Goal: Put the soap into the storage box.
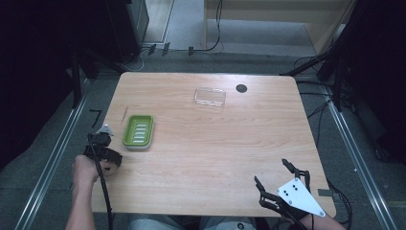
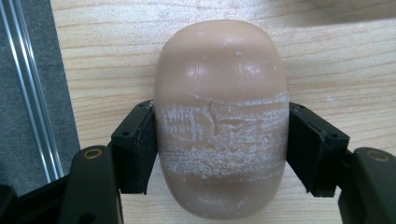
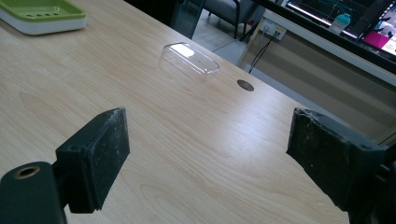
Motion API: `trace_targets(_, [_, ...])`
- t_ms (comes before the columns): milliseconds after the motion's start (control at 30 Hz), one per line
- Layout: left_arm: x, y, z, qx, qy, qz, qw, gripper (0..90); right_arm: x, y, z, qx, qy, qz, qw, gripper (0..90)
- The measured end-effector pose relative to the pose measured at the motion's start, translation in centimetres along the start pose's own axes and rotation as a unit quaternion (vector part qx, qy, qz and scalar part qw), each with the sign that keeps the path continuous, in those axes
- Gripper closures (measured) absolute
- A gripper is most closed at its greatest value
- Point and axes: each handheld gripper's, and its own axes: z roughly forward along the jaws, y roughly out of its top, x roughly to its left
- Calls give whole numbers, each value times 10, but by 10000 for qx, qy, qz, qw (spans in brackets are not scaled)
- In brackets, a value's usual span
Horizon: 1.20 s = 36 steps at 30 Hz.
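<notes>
Left tongs clamp a tan soap bar lying on the counter near the green soap dish; right tongs spread wide, holding nothing.

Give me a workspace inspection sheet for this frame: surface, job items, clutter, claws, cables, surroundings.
Surface: light wooden table, round dark grommet hole near the far edge.
Job's things: tan soap bar with scuffed white marks, lying on the table by its left edge; green soap dish just beyond it; clear plastic lid farther off.
Clutter: nothing seen.
Claws: left claw shut on the soap bar, pads pressed on both its sides; right claw open and empty, above the table's near right corner.
Cables: black cable trails from the left claw along the forearm; more cables on the floor beyond the table.
Surroundings: grey floor, metal rails either side, wooden furniture behind.
</notes>
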Motion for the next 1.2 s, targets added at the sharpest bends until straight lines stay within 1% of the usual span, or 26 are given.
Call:
trace_targets(300, [-1,0,-1,32,11,25,10000,337,0,0,0,-12,-10,3,10000,133])
trace_targets(467, [-2,0,-3,46,33,83,9999,337,0,0,0,-14,-12,2,10000,133])
trace_targets(700, [-4,1,-10,-37,-8,126,9999,337,-1,0,0,1,10,21,10000,133])
trace_targets(800, [-2,0,-13,-102,-22,112,9999,337,-1,0,0,11,13,31,10000,133])
trace_targets(833, [-1,0,-14,-99,-24,106,9999,338,0,0,0,11,7,-6,10000,133])
trace_targets(1000, [-1,-1,-18,-120,-39,118,9999,337,-1,-1,-1,0,-8,6,10000,133])
trace_targets(1200, [-4,2,-24,-141,-85,226,9996,337,-1,-2,-3,21,-48,13,10000,133])
